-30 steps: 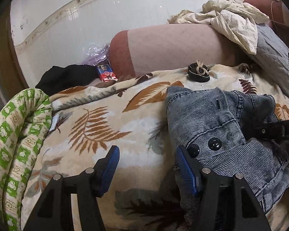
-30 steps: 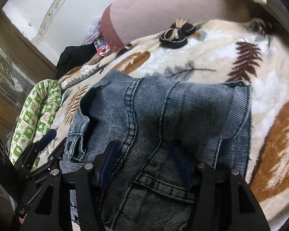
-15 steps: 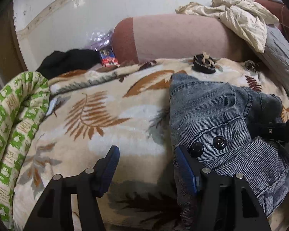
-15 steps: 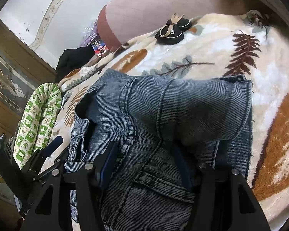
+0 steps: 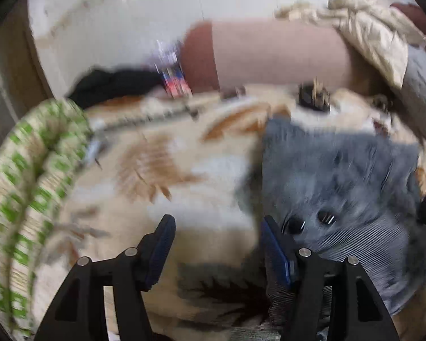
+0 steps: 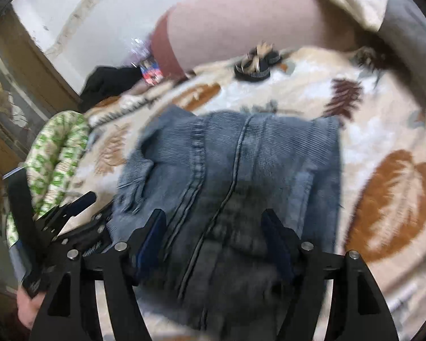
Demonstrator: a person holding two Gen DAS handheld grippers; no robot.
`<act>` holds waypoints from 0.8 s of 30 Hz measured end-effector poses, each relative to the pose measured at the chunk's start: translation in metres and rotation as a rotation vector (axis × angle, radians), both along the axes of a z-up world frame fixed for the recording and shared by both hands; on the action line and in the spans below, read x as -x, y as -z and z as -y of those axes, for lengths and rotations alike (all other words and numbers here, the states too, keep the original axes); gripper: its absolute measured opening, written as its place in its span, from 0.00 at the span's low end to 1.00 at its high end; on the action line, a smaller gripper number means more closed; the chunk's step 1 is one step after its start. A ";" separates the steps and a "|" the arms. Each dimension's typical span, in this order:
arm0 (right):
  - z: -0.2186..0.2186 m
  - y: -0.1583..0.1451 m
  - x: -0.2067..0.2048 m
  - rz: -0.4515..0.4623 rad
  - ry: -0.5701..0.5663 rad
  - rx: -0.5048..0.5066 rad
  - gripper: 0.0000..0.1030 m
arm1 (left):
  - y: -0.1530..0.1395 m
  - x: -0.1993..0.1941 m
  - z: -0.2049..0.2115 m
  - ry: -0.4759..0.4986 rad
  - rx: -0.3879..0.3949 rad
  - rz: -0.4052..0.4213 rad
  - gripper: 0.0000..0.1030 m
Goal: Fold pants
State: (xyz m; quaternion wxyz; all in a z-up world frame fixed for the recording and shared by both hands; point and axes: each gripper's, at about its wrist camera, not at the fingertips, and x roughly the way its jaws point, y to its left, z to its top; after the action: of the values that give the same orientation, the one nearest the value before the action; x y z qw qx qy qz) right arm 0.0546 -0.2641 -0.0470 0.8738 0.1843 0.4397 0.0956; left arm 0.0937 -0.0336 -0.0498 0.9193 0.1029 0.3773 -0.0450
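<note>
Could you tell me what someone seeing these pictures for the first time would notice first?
The eye goes first to the folded blue-grey denim pants lying in the middle of the cream fleece blanket with brown leaf prints. Next come the two open black grippers with blue pads: the right gripper spans the denim, while the left gripper sits at its left edge. A rolled green-and-white patterned quilt lies along the far left.

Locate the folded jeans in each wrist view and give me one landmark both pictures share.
Left wrist view: the jeans fill the right half, beside the left gripper's right finger, with two dark buttons low down.
Right wrist view: the jeans sit centre and bottom, running between the open fingers of the right gripper.
Shared landmark: the black sandals on the leaf-print blanket beyond the jeans.
</note>
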 end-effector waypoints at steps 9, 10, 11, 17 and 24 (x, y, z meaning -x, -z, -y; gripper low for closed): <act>0.041 -0.033 0.076 0.064 0.135 0.095 0.80 | -0.060 0.048 -0.018 -0.001 0.040 0.209 1.00; 0.046 -0.032 0.080 0.053 0.151 0.084 0.80 | -0.059 0.050 -0.020 0.003 0.042 0.213 1.00; 0.051 -0.031 0.084 0.048 0.170 0.067 0.80 | -0.055 0.048 -0.025 0.003 0.038 0.206 1.00; 0.060 -0.016 0.070 0.016 0.197 0.034 0.80 | -0.033 0.028 -0.037 -0.022 0.029 0.099 1.00; 0.054 0.000 0.053 -0.010 0.177 0.077 0.80 | -0.016 0.013 -0.039 -0.002 0.062 0.009 1.00</act>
State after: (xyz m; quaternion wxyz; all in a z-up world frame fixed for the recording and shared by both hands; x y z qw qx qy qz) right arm 0.0011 -0.3181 -0.0473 0.8829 0.1893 0.4297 0.0003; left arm 0.0806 0.0055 -0.0339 0.9237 0.0742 0.3717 -0.0553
